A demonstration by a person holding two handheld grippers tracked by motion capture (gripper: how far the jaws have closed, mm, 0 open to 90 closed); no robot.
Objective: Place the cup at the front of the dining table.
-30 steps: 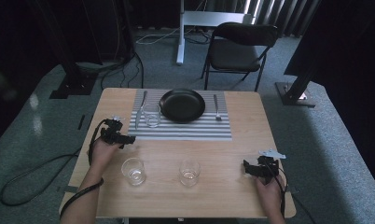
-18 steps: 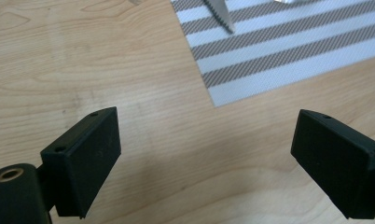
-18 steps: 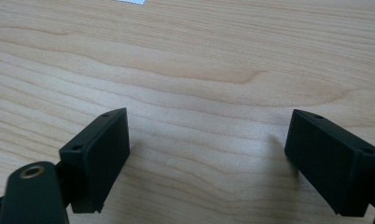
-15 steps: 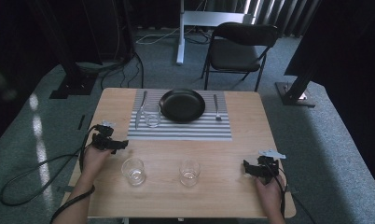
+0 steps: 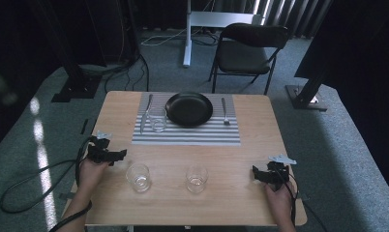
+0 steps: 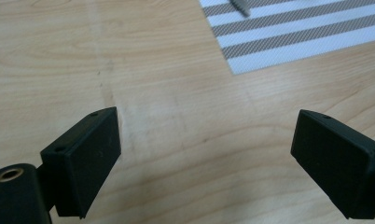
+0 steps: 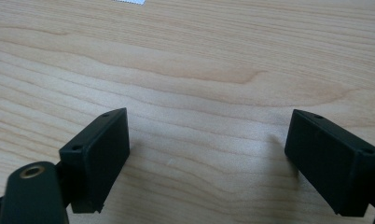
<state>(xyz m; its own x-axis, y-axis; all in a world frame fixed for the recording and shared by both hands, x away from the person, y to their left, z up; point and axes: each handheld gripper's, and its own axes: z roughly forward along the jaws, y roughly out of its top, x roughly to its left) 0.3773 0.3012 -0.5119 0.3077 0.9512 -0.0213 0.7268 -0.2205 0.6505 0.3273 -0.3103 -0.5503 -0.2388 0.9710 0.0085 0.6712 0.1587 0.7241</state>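
My left gripper (image 5: 116,155) rests low over the table's left side, open with nothing between its jaws; in the left gripper view (image 6: 206,161) bare wood lies between them. My right gripper (image 5: 258,174) sits near the front right, also open and empty (image 7: 206,161). Two clear glasses stand at the front: one (image 5: 138,177) just right of the left gripper, another (image 5: 197,178) midway. A third glass (image 5: 157,119) stands on the striped placemat (image 5: 192,135) beside a black plate (image 5: 188,108), with a knife (image 5: 144,114) to its left and a fork (image 5: 224,111) to its right.
The wooden table (image 5: 260,125) has edges close to both hands. A placemat corner (image 6: 288,42) shows ahead of the left gripper. Behind the table stand a black chair (image 5: 250,53), stand bases and floor cables (image 5: 18,188).
My left gripper has drawn back toward the near left side of the table, away from the placemat. The right gripper has stayed where it was.
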